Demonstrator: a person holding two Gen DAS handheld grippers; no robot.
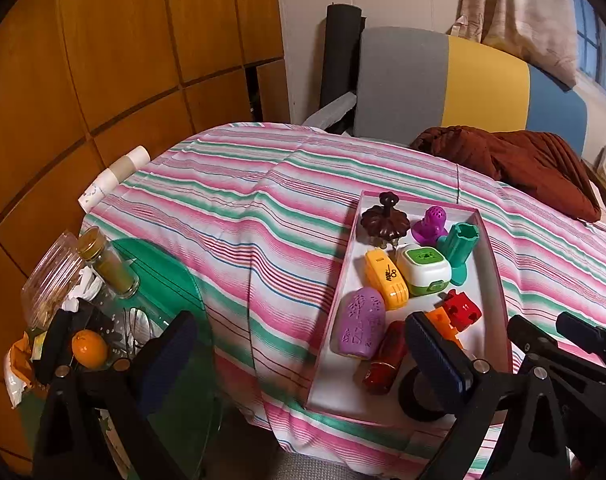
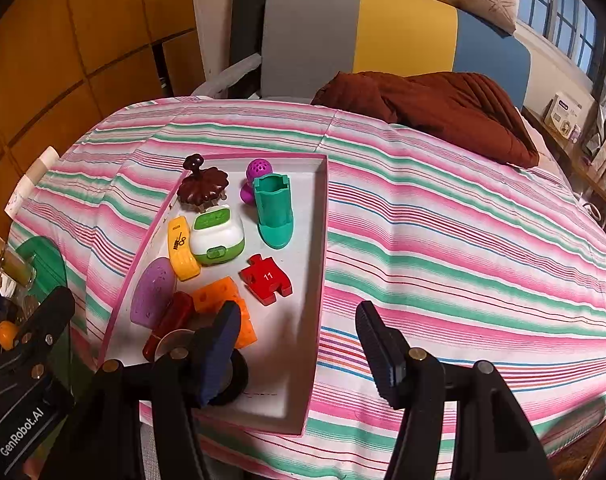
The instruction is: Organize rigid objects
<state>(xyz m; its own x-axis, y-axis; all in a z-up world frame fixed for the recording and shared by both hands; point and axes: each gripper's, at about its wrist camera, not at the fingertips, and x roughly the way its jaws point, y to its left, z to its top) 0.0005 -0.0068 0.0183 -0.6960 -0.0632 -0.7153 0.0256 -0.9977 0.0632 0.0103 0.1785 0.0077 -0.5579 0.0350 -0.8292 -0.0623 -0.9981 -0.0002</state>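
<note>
Toys sit together in a pink-rimmed white tray (image 2: 321,240) lying on the striped pink, green and white bedcover (image 2: 443,240), toward the bed's near edge. Around the bed, from largest down: orange-brown wooden wall panels (image 1: 103,60) at nine o'clock, a headboard of grey, yellow and blue blocks (image 2: 363,32) at twelve, and a rumpled brown blanket (image 2: 443,108) at one o'clock just below it. A window (image 2: 559,16) shows at two o'clock. A green glass side table (image 1: 171,280) stands at eight o'clock of the bed, crowded with a spice jar (image 1: 109,264) and an orange fruit (image 1: 89,348).

Inside the tray, a teal boot-shaped holder (image 2: 275,212) stands upright at its one o'clock corner, with a purple perforated toy (image 2: 257,172) just behind. A dark brown flower-shaped piece (image 2: 203,188) sits at eleven o'clock. A green-and-white box toy (image 2: 217,236) is central, touching a yellow toy (image 2: 181,248) on its left. A purple oval block (image 2: 151,292) lies at eight o'clock, an orange cheese-like block (image 2: 223,304) and a red number-11 puzzle piece (image 2: 267,280) nearer the middle, and a dark red cylinder (image 2: 169,320) at seven.

The right gripper (image 2: 295,344) hangs over the tray's near right wall, jaws apart and empty. The left gripper (image 1: 299,356) hovers at the tray's near left side, jaws wide, nothing between them.
</note>
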